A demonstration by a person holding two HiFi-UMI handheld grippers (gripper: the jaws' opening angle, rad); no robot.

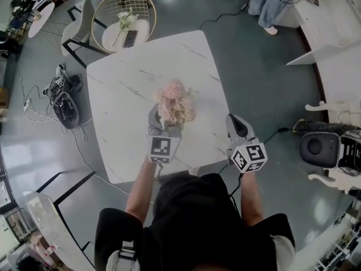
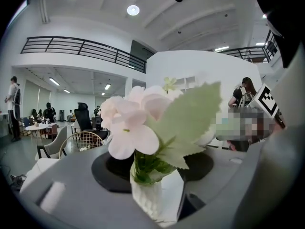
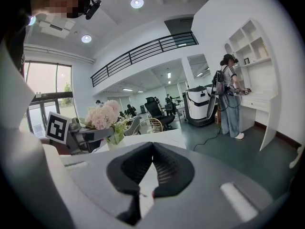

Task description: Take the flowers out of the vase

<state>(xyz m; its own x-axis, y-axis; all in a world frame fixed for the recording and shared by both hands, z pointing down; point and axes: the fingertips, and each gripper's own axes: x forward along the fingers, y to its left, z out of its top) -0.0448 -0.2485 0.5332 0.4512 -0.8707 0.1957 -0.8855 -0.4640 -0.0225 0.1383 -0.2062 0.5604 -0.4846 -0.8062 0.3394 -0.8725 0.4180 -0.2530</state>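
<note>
On table (image 1: 121,89): left gripper (image 1: 165,120) clamps vase (image 2: 155,199); right gripper (image 3: 151,147) jaws together, empty.
Flowers (image 1: 174,101) upright, stems vertical, near, to the left of free right gripper.

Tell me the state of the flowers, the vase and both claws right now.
left claw: closed on the vase.
right claw: shut, empty, apart from the vase.
vase: upright on the table, held at its sides.
flowers: in the vase, not yet taken out.
</note>
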